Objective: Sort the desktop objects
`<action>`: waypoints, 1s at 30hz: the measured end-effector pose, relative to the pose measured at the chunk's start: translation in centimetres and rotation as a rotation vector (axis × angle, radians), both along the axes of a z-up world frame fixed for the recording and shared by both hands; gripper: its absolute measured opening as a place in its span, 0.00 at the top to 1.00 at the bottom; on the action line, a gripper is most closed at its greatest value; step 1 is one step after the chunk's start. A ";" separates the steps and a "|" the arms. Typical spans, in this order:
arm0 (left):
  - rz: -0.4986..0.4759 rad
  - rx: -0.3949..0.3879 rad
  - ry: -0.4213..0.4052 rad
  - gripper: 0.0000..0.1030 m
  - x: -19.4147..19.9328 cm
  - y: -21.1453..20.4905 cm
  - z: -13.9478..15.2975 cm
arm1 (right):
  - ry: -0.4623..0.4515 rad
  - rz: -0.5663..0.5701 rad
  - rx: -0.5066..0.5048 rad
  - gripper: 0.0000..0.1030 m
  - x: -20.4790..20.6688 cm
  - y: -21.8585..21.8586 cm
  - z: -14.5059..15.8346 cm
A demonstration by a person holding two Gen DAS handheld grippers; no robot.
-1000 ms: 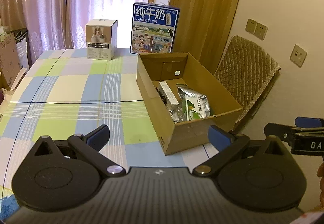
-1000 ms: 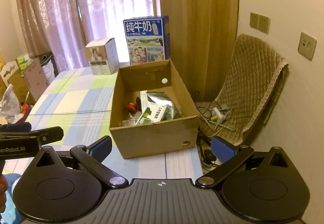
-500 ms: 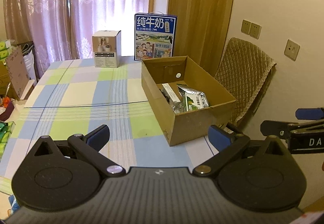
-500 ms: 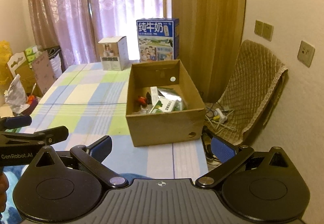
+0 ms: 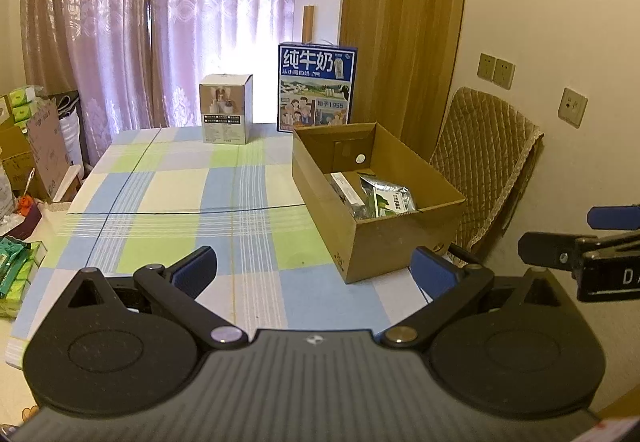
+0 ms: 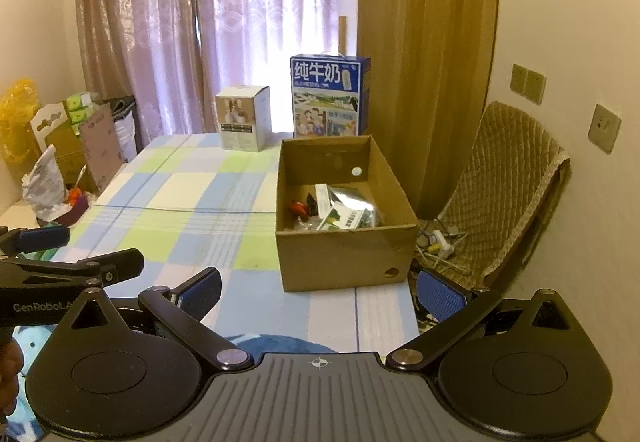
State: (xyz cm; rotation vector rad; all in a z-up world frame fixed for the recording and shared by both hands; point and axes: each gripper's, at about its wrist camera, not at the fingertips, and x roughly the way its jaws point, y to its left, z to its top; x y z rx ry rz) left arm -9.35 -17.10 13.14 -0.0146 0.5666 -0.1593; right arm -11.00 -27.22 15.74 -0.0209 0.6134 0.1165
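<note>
Both tools hang above the near edge of the checked tablecloth (image 5: 168,198), well short of the cardboard box (image 6: 344,262), which serves as the landmark here. The left gripper (image 5: 314,272) has its 2 blue-padded fingers wide apart with nothing between them, and the right gripper (image 6: 320,292) is equally spread and empty. Inside the box lie the sorted things: a silver foil pouch (image 5: 386,194), a green-and-white packet (image 6: 346,218), a slim white carton (image 5: 344,186) and something small and red (image 6: 298,208) toward its left wall. Beyond the box stand a blue milk carton case (image 5: 316,88) and, to its left, a small white product box (image 5: 226,114); the cloth left of the box looks bare, so the sorting seems nearly or wholly done. If either standing box is the next target, the better approach is probably to pass left of the cardboard box rather than over its open top, keep the fingers spread until they straddle the package, and close on flat opposite faces low enough that it does not tip.
</note>
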 end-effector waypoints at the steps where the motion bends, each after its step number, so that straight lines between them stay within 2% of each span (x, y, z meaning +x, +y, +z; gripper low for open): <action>1: 0.000 -0.001 -0.003 0.01 -0.2 0.1 0.1 | -0.002 -0.001 0.002 0.02 -0.1 0.1 0.1; 15: -0.014 0.009 -0.039 0.01 -1.4 0.6 1.2 | -0.019 -0.021 0.017 0.02 -0.8 -0.2 0.0; 30: -0.025 0.017 -0.024 0.01 -1.7 0.2 0.1 | -0.006 -0.047 0.050 0.02 -1.2 -0.8 -0.8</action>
